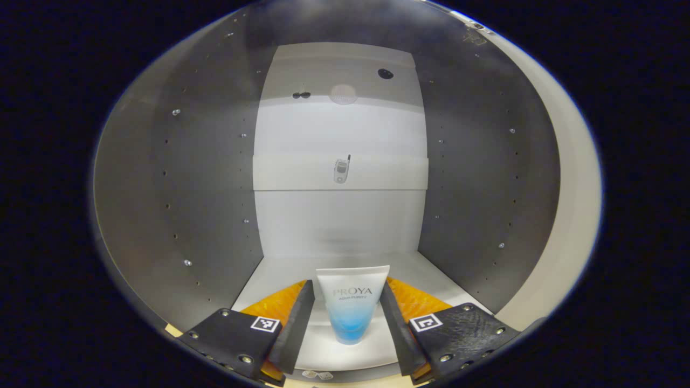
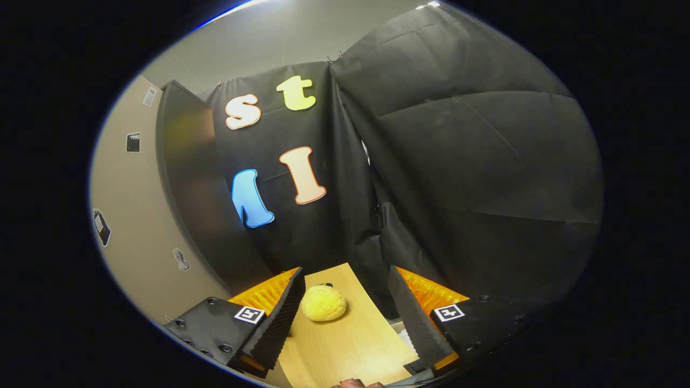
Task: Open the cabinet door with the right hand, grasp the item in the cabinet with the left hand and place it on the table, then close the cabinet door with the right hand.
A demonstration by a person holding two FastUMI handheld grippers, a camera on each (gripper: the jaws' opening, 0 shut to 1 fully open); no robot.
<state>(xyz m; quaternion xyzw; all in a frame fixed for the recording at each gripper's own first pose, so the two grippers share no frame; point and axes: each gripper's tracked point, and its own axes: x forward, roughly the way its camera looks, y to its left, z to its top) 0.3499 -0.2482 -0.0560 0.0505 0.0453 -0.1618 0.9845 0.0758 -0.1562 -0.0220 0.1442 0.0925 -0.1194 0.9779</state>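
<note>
Item: white tube (image 1: 352, 304) with a blue lower end, standing cap-down on the pale floor of the cabinet (image 1: 205, 178), at 6 o'clock in the left gripper view; the front bears printed lettering, left unread here. It stands between the two fingers of the left hand-held gripper (image 1: 347, 318), which flank it closely at either side; whether both press on it cannot be told. Cabinet interior: grey side walls with rows of small holes and pegs, and a white back panel (image 1: 340, 134) crossed by a pale horizontal band. A small phone-shaped sticker (image 1: 341, 170) sits on that band at the view's centre; a dark round spot (image 1: 385, 74) lies toward 12 o'clock. Cabinet door (image 2: 199, 199): seen in the right gripper view at 9 o'clock, swung open, its dark edge facing the camera, with a beige cabinet side (image 2: 129, 215) carrying small stickers just beyond it. Right hand-held gripper (image 2: 345, 310): fingers spread wide, holding nothing, above the wooden table (image 2: 350, 345). A yellow, rounded, rough-textured object (image 2: 323, 303) lies on the table at 6 o'clock, just beside the left finger.
</note>
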